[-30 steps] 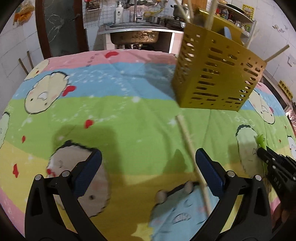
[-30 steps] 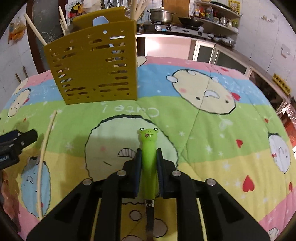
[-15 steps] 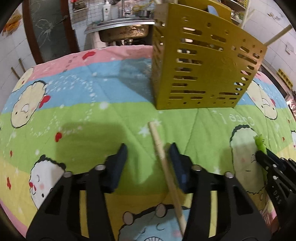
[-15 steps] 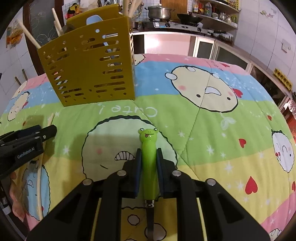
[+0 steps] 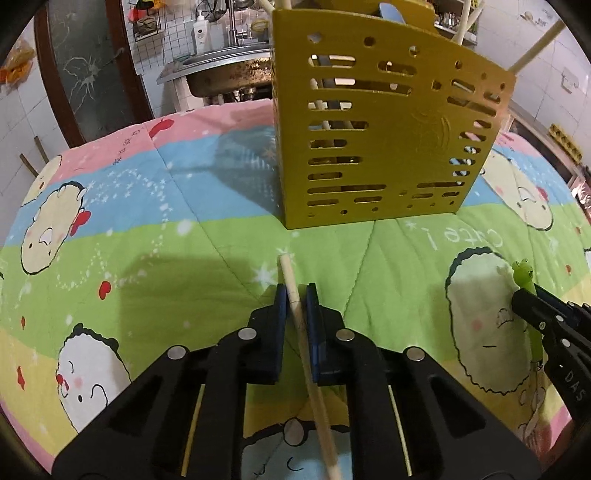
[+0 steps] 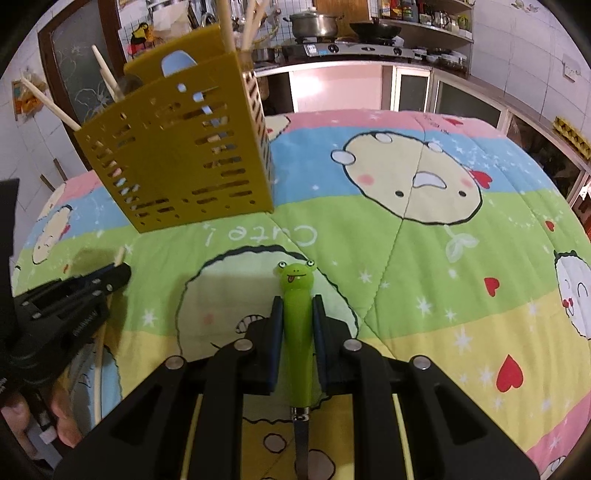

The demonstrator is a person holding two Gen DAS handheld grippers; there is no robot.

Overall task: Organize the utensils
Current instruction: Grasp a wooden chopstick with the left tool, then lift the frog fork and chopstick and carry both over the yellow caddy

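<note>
The left gripper (image 5: 295, 295) is clamping a pale wooden chopstick (image 5: 306, 354) near its far tip, its blue pads (image 5: 281, 306) having just been closing until they are pinching the stick from both sides. The chopstick is lying on the cartoon-print quilt (image 5: 184, 266), running from the near edge of the scene toward the yellow slotted utensil holder (image 5: 376, 147), which is standing upright a little beyond the stick's tip. Gripping close to the far end is likely meant to let the stick be tipped upright and dropped into the holder from above.

To the right, the right gripper (image 6: 297, 314) is squeezing the green frog-headed handle (image 6: 297, 314) of a utensil, the frog's face poking out past the fingertips and a metal shaft (image 6: 301, 443) trailing back beneath the tool. What is at the end of that shaft cannot be told. Holding it by the handle is probably so that the working end can go into the holder first.

The holder is already carrying several chopsticks (image 6: 225, 22) and a pale blue utensil (image 6: 177, 64), leaning out of its top, which suggests the sorting is well underway, with these two pieces not yet put away.
</note>
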